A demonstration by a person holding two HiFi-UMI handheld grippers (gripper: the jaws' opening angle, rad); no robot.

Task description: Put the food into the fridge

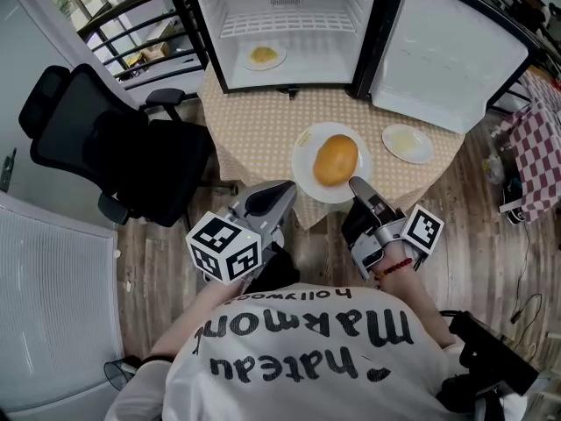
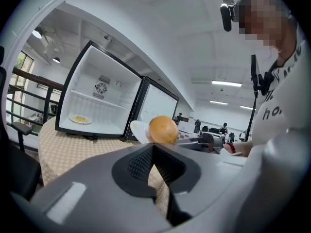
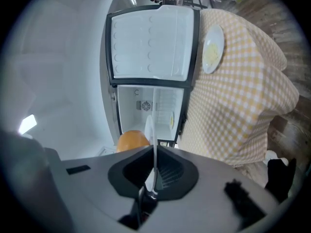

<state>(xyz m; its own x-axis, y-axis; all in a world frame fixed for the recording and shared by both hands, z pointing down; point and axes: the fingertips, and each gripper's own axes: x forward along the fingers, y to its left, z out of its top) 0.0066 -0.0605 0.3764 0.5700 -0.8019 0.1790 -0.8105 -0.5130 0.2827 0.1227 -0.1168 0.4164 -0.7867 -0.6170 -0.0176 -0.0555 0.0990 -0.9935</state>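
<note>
Right gripper (image 1: pixel 358 185) fingers (image 3: pixel 172 169) pinched shut on plate (image 1: pixel 308 175) rim at tabletop (image 1: pixel 254 125) front edge. Bun (image 1: pixel 336 160) sits on plate, just beyond fingertips. Left gripper (image 1: pixel 282 191) fingers closed, empty, just beside plate.

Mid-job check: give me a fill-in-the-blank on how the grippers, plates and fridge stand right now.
The right gripper has its jaws closed on the rim of the plate carrying the bun, while the left gripper holds ____.
The fridge has its door standing ____.
Inside the fridge lies ____ plate of food.
Missing words: nothing; open; one.
</note>
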